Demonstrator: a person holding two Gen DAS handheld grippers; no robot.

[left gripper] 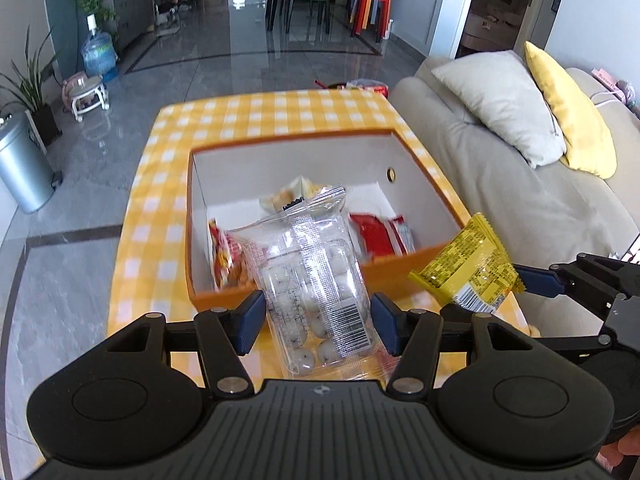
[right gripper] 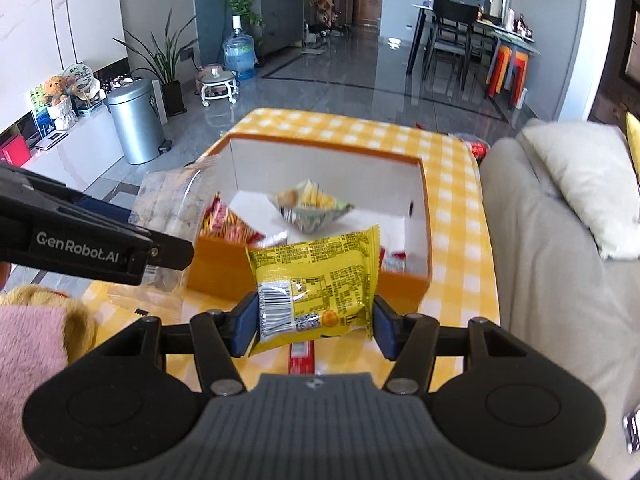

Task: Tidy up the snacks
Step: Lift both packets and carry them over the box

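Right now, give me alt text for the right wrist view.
The right gripper holds a yellow snack packet above the checked table, before an orange box of snacks. The left gripper enters from the left.

My left fingers clamp a clear pack (left gripper: 316, 292) of white balls; my right hold a yellow packet (right gripper: 316, 284). Both hang before the orange box (left gripper: 404, 268) of snacks.
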